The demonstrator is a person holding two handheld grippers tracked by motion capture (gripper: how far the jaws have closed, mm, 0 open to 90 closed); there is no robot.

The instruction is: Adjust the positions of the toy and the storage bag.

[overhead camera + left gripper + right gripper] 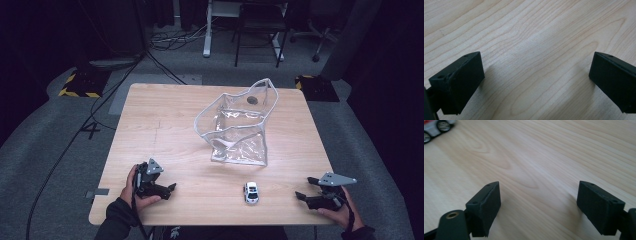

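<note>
Toy car (251, 193) between two open claws

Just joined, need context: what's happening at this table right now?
A person sits at a wooden table with a two-jaw tool in each hand. The left tool and the right tool both rest near the front edge, jaws open with nothing between them. A small white toy car sits between the two, untouched. Behind it stands a clear plastic bag, mouth open, with a small dark round thing near its far wall. Nothing is gripped yet.
</note>
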